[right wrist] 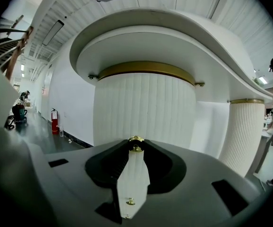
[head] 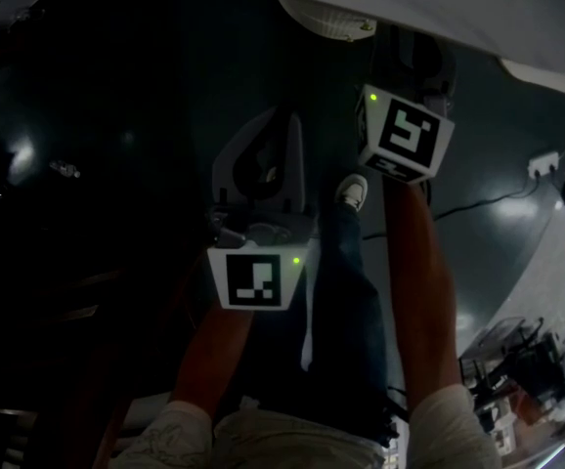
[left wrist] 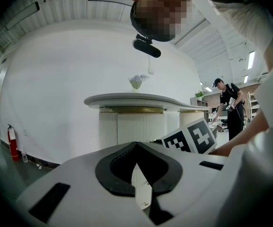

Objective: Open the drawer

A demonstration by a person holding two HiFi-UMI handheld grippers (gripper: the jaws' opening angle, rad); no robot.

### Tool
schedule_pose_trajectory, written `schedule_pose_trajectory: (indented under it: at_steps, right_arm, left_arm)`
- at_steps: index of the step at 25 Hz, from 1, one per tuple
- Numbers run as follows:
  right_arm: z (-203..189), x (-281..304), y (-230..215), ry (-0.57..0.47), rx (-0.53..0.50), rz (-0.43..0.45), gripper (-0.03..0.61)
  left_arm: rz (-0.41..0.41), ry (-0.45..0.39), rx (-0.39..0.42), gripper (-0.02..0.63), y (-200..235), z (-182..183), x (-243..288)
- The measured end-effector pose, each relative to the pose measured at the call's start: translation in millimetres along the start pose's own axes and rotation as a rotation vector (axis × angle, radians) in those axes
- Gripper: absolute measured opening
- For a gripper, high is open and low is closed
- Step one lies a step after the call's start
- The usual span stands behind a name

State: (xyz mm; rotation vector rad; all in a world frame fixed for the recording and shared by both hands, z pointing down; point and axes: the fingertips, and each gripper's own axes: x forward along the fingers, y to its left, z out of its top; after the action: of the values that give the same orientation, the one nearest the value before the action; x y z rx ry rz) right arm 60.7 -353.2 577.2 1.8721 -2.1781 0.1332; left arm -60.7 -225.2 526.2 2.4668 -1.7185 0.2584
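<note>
Straight ahead of right gripper (right wrist: 136,144), at the far tips of its jaws: small gold knob (right wrist: 136,139) on the ribbed white drawer front (right wrist: 146,108). Upright, curved front, tucked under the overhanging counter top (right wrist: 183,37); drawer seams not to be made out. Lower on the same front, seen through the slit between the jaws: second gold knob (right wrist: 131,201). Nearly closed, pinched on the upper knob by the look of it, only a thin wedge of gap behind the tips. Left gripper (left wrist: 136,144) nearer and to the left, well short of the front, aimed at the same pedestal; tips together, nothing between them. Judged next: pull straight back toward the near side, along the jaw axis, level, no twist. Risk: slipping off so small a knob.
</note>
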Motion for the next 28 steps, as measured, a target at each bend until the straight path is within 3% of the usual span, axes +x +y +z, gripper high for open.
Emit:
schedule_pose_trajectory:
  at_steps: [15,28]
  right_arm:
    - [-3,-6,0,0.005,-0.001,-0.006,0.104]
    - [-23,-81,10,0.000,-0.012,-0.011,0.104]
  left_arm:
    - [0.008,-0.001,-0.006,0.002,-1,-3,-6]
    - [0.000,-0.028,0.011,0.002,-7,2,-14]
